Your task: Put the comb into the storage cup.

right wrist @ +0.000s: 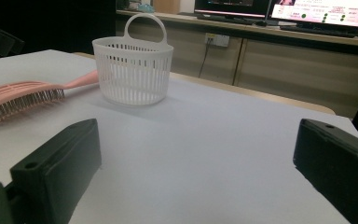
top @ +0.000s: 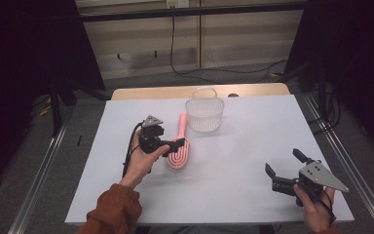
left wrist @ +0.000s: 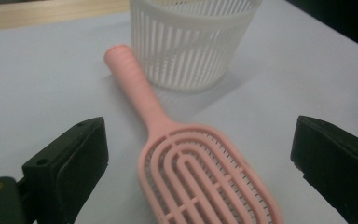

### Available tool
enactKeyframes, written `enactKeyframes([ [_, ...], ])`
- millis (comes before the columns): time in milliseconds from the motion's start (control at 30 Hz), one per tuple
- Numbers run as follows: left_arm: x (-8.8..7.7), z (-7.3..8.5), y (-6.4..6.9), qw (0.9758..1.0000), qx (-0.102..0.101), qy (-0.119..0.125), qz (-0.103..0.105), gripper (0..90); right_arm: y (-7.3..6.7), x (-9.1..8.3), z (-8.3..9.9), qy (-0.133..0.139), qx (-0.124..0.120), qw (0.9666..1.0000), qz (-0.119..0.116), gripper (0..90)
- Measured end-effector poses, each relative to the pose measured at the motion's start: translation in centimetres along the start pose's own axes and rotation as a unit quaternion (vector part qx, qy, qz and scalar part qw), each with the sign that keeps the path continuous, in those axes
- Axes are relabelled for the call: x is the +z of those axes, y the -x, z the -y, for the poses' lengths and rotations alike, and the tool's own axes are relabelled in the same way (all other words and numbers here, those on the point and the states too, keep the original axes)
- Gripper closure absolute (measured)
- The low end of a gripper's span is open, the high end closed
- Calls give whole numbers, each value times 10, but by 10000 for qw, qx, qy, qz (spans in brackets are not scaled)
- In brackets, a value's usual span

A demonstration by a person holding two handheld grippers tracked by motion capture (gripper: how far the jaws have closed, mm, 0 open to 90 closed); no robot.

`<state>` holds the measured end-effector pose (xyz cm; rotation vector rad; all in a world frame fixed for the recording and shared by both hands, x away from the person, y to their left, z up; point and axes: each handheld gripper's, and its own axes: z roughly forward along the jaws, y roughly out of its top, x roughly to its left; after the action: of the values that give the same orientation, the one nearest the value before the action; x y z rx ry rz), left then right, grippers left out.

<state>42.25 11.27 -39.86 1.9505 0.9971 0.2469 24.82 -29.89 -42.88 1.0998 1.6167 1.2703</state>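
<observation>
High view: pink plastic slotted hairbrush (top: pixel 178 152) flat on white surface (top: pixel 233 165), beside white ribbed plastic basket (top: pixel 204 114); not yet inside. Left tool (top: pixel 174 145) wide open around brush head, gripping nothing; right tool (top: pixel 283 168) wide open, empty.

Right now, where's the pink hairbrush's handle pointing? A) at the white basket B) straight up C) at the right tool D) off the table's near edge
A: the pink hairbrush lies flat on the table, its handle running up beside the wall of the white basket, while its head sits between the open jaws of the left tool.
</observation>
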Motion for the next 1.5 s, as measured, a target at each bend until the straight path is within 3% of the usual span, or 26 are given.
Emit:
enactKeyframes([
  [100, -3, -1, -4, 10000, -62, -26, -24, 42, 0, 0, 0, -2, 4, 10000, 3, 3],
  [267, 1, -3, -9, 9993, -160, -331, -118, 43, 0, 0, 0, -1, -14, 10000, 5, 2],
  [367, 5, -3, -11, 9983, -256, -522, -75, 51, 0, 0, 0, 1, -15, 10000, 2, 3],
  [433, 8, -5, -10, 9976, -197, -651, -144, 53, 0, 0, 0, -16, -14, 10000, 26, 3],
  [600, 16, -12, -7, 9955, -269, -885, -188, 54, 0, 1, 0, -8, -15, 10000, 10, 3],
  [767, 26, -13, -6, 9929, -448, -1088, -190, 58, 0, 0, 0, -8, -21, 10000, 2, 2],
  [1033, 40, -13, -2, 9901, -402, -1321, -269, 60, 0, 1, 0, -5, -18, 10000, -7, 3],
  [1233, 47, -11, -2, 9862, -557, -1542, -211, 92, 0, 0, 0, -19, -17, 10000, -4, 3],
  [1367, 49, -12, 2, 9851, -585, -1614, -116, 128, 0, 1, 0, -1, -24, 10000, -15, 3],
  [1500, 51, -15, 7, 9842, -582, -1661, -188, 134, 0, 1, 0, -1, -24, 10000, -17, 3],
])
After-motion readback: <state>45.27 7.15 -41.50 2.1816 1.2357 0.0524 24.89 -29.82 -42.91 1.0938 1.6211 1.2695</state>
